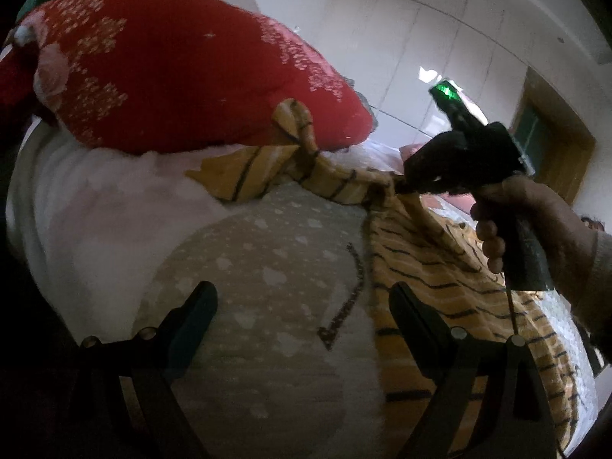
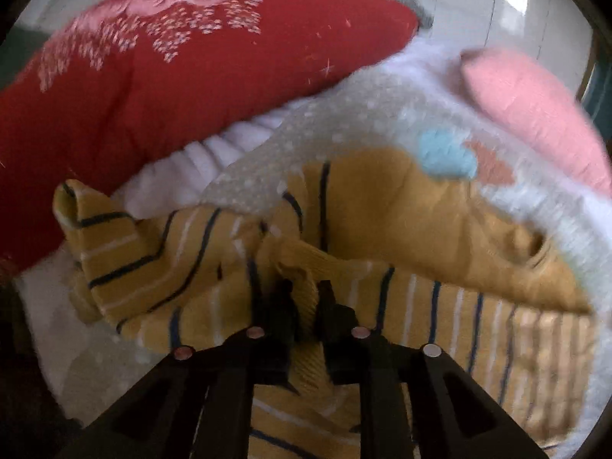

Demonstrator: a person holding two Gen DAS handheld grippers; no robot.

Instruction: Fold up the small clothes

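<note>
While my right gripper (image 2: 304,302) pinches a ribbed edge of the yellow striped garment (image 2: 382,222) lying on the white blanket (image 1: 95,199), my left gripper (image 1: 302,306) hangs beside it, jaws wide and empty. Such a thin bite could slip if I lift quickly, and one sleeve (image 2: 103,225) stays twisted against the red pillow (image 2: 191,76).

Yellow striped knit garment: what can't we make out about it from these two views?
- Its type and full outline: the yellow striped knit garment is bunched, and the right wrist view is motion-blurred.
- Its lower hem: cut off by the bottom edge and hidden behind the right gripper.
- Pinch depth: in the left wrist view the right gripper body covers it.
- Under the left gripper: only the grey dotted knit cloth shows.
</note>
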